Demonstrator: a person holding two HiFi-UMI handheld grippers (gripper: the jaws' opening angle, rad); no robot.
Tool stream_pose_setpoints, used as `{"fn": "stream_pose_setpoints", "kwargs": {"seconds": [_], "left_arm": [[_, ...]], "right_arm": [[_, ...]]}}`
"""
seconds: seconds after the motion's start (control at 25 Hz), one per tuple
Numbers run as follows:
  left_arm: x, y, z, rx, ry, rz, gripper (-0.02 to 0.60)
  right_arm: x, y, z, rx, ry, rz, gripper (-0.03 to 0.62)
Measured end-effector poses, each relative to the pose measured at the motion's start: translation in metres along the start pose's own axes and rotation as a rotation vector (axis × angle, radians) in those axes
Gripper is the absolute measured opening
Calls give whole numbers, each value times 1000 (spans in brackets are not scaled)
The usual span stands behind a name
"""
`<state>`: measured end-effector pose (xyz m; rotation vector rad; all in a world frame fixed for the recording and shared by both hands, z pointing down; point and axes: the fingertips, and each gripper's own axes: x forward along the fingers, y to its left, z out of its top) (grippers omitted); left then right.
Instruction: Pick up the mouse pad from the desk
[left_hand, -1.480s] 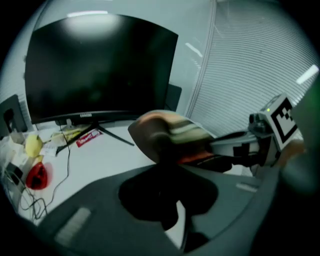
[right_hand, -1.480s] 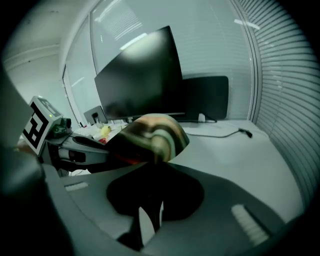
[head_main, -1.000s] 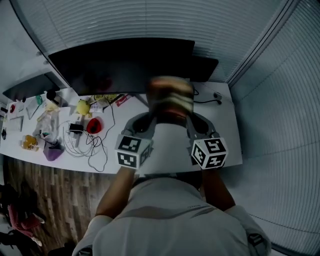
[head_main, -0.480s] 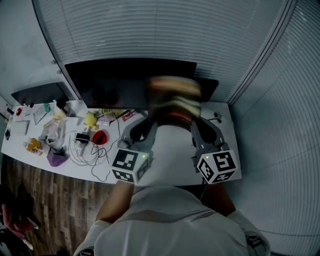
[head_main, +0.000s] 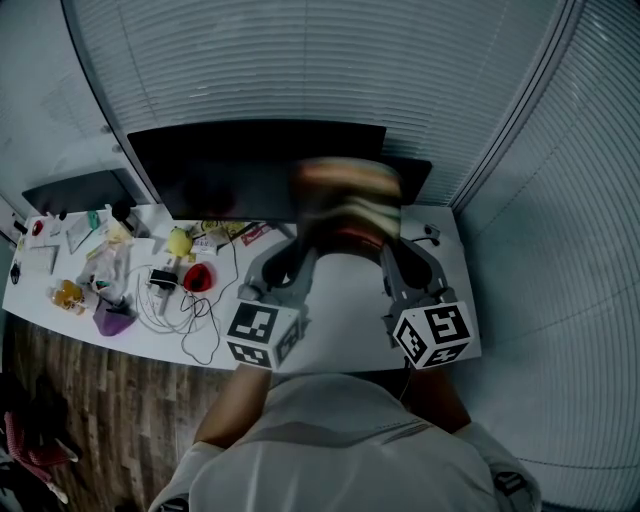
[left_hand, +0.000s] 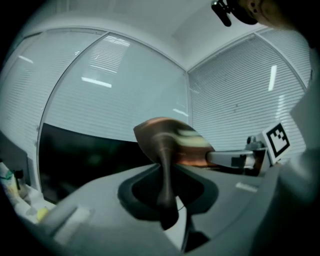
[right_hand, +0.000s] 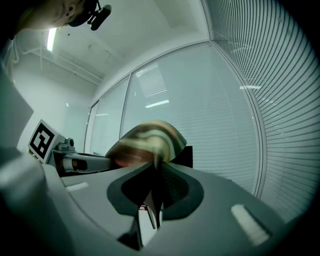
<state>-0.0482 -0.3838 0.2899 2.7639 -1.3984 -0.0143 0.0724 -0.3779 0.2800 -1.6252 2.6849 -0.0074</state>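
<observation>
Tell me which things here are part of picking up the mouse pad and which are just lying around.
In the job:
- mouse pad, lifted
- left tool and right tool, both clamped on it
- desk

Lying about:
- monitor
- white cables
- red object
- yellow toy
- purple item

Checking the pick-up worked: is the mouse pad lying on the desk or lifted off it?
Lifted off: left gripper and right gripper each clamp an edge of the mouse pad, which hangs above the desk.
</observation>
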Motion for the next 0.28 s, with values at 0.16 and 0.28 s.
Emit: {"fn": "stream_pose_setpoints", "kwargs": {"seconds": [0.16,0.28], "left_arm": [[-1,-6,-4,1,11,0,66],[-1,-8,-3,-1,4,5,66]], "right_arm": [[-4,-2,-3,7,1,2,40],[-6,-2,-4,10,1,7,40]]}}
